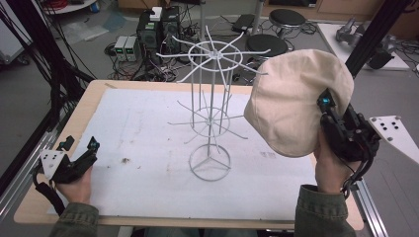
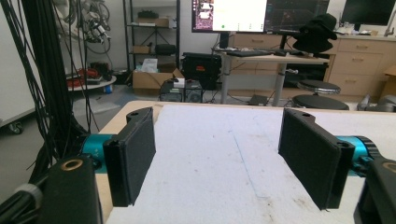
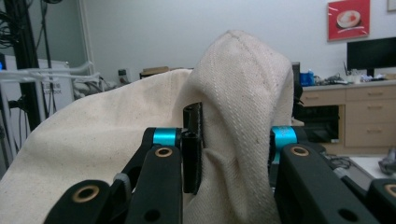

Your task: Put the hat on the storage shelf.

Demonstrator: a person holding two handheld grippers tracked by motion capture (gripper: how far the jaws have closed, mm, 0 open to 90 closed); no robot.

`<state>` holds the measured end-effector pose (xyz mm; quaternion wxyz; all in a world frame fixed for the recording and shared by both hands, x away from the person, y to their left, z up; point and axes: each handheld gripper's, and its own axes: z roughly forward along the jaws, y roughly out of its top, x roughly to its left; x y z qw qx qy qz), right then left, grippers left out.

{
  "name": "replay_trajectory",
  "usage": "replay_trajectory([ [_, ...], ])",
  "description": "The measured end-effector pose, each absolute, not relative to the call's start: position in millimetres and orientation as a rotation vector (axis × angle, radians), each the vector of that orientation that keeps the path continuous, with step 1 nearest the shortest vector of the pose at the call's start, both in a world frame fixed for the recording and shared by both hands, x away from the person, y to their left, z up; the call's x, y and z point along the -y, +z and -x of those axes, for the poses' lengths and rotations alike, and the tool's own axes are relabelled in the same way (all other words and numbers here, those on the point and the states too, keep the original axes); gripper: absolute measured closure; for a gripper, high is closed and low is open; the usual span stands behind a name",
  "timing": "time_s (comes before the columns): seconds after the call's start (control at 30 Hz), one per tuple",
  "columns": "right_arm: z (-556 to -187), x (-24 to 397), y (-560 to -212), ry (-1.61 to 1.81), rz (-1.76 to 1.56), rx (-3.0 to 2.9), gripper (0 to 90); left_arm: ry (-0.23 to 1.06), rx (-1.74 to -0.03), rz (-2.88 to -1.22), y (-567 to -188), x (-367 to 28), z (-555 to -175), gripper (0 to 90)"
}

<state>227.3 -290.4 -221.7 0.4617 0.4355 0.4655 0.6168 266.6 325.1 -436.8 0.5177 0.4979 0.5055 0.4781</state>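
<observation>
Cream cloth hat pinched in right gripper fingers, left gripper fingers wide apart, empty

Premises are presenting as a robotics lab — cables are trailing over the floor, computer towers are standing behind the table, and monitors are running on a desk beside shelving.
</observation>
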Motion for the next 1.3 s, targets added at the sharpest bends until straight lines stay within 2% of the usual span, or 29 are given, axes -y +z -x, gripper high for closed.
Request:
replay_trajectory([
  [0.57,-220,296,-208,1.529,-1.062,-1.036,72.3,1.148,-1.212,-1.192,-437,-325,-267,27.5],
  [1.3,-208,297,-167,1.531,-0.967,-0.986,72.2,1.144,-1.212,-1.197,-437,-324,-267,27.5],
])
